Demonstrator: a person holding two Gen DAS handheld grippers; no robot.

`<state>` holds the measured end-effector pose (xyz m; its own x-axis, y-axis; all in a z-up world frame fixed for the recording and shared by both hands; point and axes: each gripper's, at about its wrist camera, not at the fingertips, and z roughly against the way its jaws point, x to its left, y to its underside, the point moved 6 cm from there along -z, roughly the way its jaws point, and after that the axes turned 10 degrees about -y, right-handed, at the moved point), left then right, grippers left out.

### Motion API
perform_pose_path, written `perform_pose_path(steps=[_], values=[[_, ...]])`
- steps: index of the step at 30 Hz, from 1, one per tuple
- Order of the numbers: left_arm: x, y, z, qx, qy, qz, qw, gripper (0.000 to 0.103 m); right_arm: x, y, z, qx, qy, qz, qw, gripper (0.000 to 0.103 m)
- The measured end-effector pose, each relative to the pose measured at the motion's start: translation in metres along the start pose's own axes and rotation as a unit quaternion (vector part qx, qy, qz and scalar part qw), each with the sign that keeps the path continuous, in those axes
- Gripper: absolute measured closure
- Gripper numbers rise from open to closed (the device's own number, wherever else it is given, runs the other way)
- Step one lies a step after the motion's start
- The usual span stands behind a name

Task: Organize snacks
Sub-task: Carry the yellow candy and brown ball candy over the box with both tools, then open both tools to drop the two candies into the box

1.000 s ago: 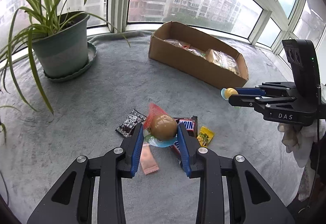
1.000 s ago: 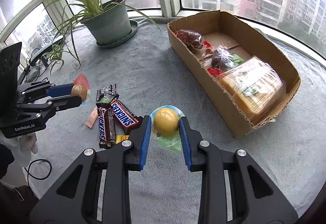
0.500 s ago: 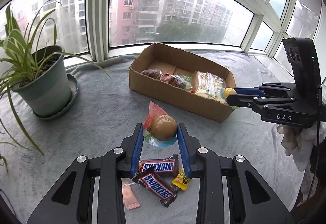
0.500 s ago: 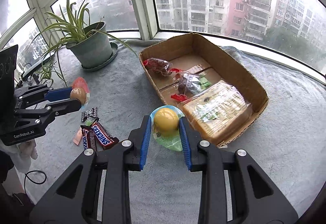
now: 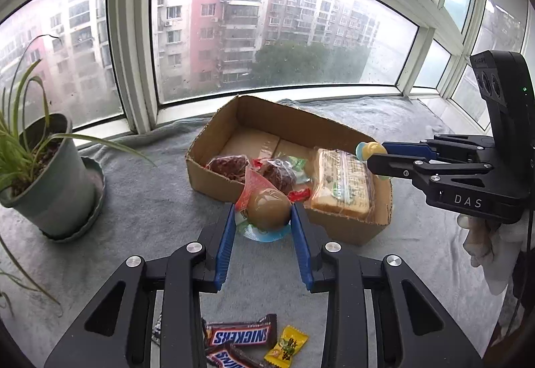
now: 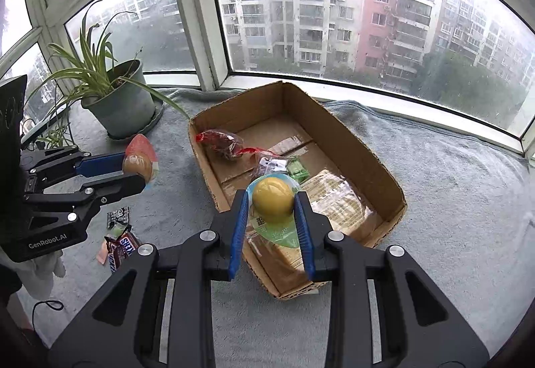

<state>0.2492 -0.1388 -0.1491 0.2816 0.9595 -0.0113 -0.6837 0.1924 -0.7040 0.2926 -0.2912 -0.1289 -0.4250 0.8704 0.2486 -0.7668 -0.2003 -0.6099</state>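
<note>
- Left wrist view: the left gripper (image 5: 262, 227), pinching the brown egg snack (image 5: 268, 208), has advanced from the loose candy to the cardboard box (image 5: 214, 179).
- Right gripper (image 6: 271, 229), clamping the yellow egg snack (image 6: 272, 199), now hangs over the box, so both drops look imminent.

Black tongs (image 5: 262, 227), blue pads, silver screws; white glove (image 5: 481, 244).

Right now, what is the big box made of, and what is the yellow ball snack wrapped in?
The box looks like plain brown cardboard, matte: its cut edges show a wavy, ragged core. The yellow ball snack, held in the right gripper, seems sealed in thin shiny plastic: a glossy highlight sits on the ball and a flat printed film flares around it. What is inside cannot be told.
</note>
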Motion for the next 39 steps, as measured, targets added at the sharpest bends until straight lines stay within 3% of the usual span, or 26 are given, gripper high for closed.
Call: perform_pose_path(steps=[12,30,34,37,39], values=[[-0.013,-0.030,-0.034,0.003,0.002,0.005,1.0000,0.071,-0.030,-0.018,-0.029,0.005,0.008,-0.017,1.000,0.074],[-0.023,-0.039,-0.067,0.019,0.016,0.013,0.9996,0.071,-0.065,-0.027,-0.062,0.016,0.024,-0.042,0.999,0.073],[-0.025,-0.039,-0.069,0.023,0.015,0.009,0.9996,0.070,-0.068,-0.026,-0.062,0.015,0.030,-0.045,0.998,0.068],[-0.027,-0.039,-0.070,0.026,0.009,0.005,0.9996,0.067,-0.069,-0.026,-0.060,0.011,0.035,-0.044,0.998,0.046],[-0.028,-0.040,-0.071,0.024,0.007,0.004,0.9997,0.064,-0.068,-0.027,-0.058,0.008,0.038,-0.043,0.998,0.046]])
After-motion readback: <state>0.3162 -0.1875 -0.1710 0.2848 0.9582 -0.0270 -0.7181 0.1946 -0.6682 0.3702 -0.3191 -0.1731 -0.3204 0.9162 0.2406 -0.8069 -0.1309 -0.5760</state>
